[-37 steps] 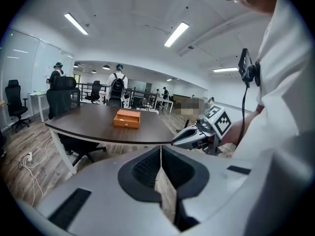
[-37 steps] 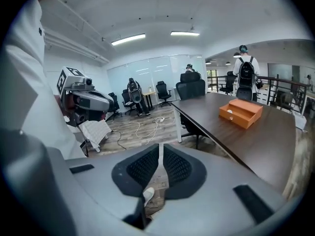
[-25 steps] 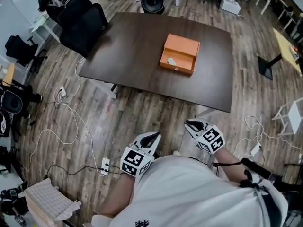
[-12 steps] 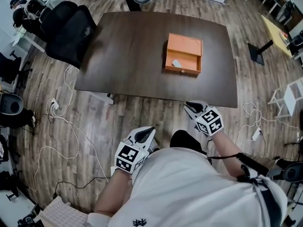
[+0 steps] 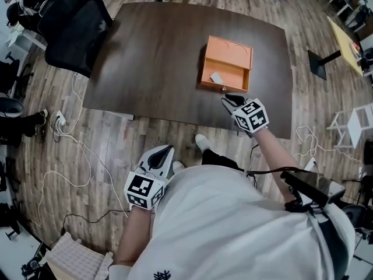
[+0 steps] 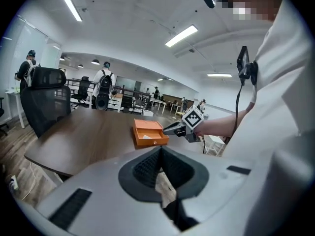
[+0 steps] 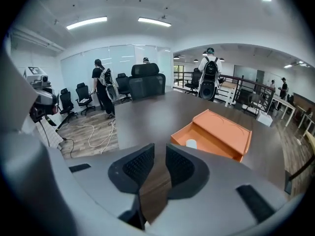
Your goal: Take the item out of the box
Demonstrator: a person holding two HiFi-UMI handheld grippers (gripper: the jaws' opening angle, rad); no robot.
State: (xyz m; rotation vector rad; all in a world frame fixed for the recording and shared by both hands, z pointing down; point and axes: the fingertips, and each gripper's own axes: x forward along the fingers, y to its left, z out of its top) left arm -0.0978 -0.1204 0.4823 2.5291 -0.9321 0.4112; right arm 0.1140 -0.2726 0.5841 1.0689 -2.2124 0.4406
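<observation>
- The left arm was bent at the person's side. The left gripper [image 5: 164,153] hung over the wooden floor [image 5: 99,139], short of the tabletop [image 5: 151,57]. Its jaws met at the tips with nothing between them.
- The right arm reached forward, and the right gripper [image 5: 228,100] pointed ahead and down over the near edge of the tabletop. Its jaws stood a little apart, having just been opening, and only tabletop showed through the gap.
- Dark tabletop spread wide to the left of the right gripper; the right-hand edge lay closer.
- The orange box [image 5: 230,54] sat on the tabletop just ahead of the right gripper, not touching it, with its open tray facing the person.
- A small pale item [image 5: 216,77] lay in the left part of that tray, ahead and slightly left of the gripper's tips.
- Cables [image 5: 81,127] trailed over the floor to the left.
- A black chair [image 5: 73,25] stood at the tabletop's far left corner.
</observation>
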